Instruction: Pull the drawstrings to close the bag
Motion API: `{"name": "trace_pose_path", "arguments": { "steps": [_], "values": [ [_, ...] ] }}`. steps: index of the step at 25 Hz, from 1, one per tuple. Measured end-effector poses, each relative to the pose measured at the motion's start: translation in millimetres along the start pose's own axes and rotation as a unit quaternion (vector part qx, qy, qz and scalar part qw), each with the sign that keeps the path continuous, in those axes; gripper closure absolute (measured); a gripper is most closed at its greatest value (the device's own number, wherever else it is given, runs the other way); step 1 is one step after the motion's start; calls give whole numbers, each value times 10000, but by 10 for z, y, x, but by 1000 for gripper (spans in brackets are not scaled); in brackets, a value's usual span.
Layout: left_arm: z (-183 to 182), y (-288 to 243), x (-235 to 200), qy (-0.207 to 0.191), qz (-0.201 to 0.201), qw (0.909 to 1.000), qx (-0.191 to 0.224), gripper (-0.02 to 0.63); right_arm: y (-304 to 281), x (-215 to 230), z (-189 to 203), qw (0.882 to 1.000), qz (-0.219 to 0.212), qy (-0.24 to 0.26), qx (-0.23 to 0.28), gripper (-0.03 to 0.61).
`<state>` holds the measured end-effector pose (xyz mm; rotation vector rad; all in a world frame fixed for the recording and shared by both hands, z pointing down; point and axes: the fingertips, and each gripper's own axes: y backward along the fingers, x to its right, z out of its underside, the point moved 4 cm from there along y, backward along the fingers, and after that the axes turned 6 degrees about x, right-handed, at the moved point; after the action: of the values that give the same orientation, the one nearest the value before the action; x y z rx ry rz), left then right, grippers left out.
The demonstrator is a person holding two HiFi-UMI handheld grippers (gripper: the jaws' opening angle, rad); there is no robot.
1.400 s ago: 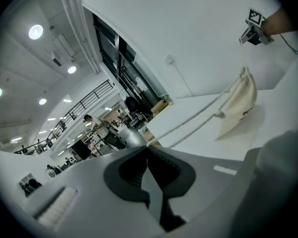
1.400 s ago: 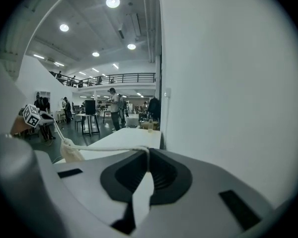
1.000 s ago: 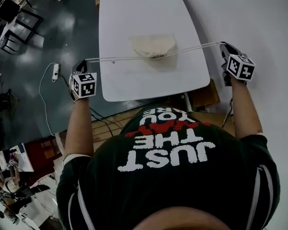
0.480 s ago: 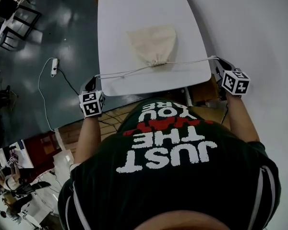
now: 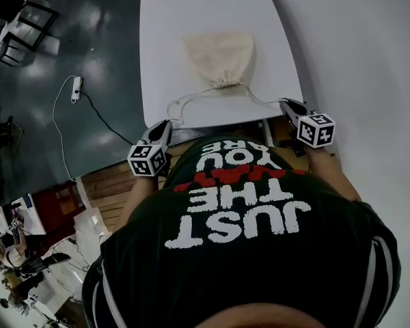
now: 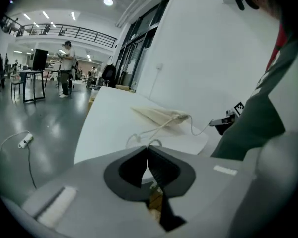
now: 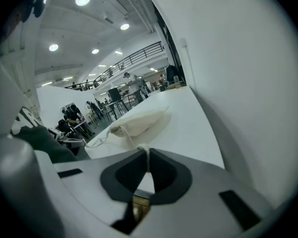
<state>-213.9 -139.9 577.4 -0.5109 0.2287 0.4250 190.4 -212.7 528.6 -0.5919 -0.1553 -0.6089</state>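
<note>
White bench [image 5: 191, 19] over grey floor [image 5: 89, 46]. Cream bag [image 5: 220, 57] lies flat mid-bench, cinched mouth toward the person. Left gripper [image 5: 168, 124] sits at the bench's near edge, jaws pressed together, pinching the left drawstring [image 5: 184, 101]. Right gripper [image 5: 285, 105] is by the near right corner, jaws also closed on the right drawstring [image 5: 261, 100]. Both strings run slack, curving from the bag's mouth.

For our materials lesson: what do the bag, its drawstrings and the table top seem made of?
The bag: likely unbleached cotton or canvas, matte cream, soft wrinkles, gathered neck. The drawstrings: probably thin cotton cord, pale, lying in limp loops. The table top: smooth white laminate or painted board, even sheen; unclear which.
</note>
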Motion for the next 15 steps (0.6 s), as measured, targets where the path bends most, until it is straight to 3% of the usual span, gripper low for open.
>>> {"name": "trace_pose_path", "arguments": {
  "steps": [8,15],
  "values": [
    [-110,-68,206,352,383,9981,324,601,-210,-214,269,9988,-272,-396,-12,566],
    [-50,-132,392,347,746,9966,82,601,-225,-281,273,9987,-371,-332,-66,566]
  ]
}}
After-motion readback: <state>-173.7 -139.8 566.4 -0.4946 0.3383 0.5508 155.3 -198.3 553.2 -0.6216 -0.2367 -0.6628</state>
